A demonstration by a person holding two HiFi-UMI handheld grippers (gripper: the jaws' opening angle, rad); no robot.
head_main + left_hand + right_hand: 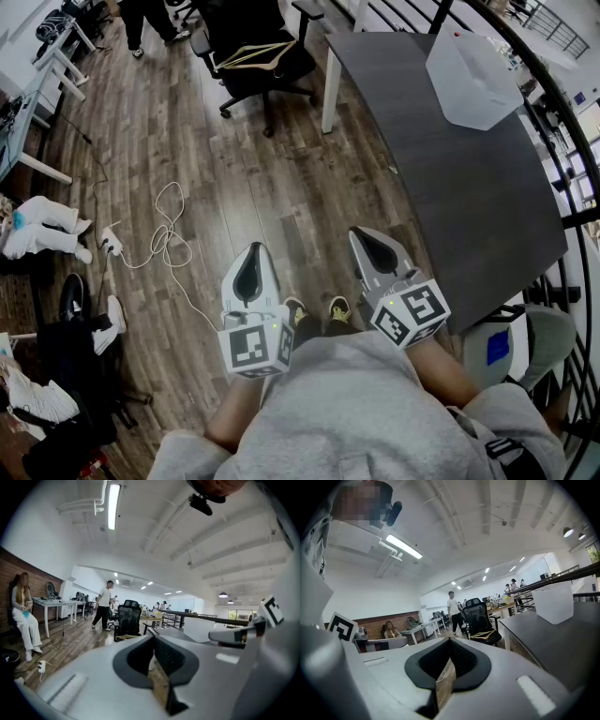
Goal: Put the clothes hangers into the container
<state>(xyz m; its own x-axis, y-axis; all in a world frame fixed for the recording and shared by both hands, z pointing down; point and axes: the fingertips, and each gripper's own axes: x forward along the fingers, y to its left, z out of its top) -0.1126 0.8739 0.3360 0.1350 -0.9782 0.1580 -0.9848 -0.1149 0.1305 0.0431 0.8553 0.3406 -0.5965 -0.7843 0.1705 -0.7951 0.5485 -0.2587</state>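
- The left gripper [253,251] was held low in front of the person, its jaws pressed together with nothing between them.
- The right gripper [364,234] sat just beside it to the right, near the table [469,216] edge, its jaws likewise closed and empty.
- The clothes hangers [255,54] lay on the seat of a black office chair [246,86] at the far side of the wooden floor [234,178], well apart from both grippers.
- The translucent container [472,80] stood on the far end of the dark table, to the right of the chair.
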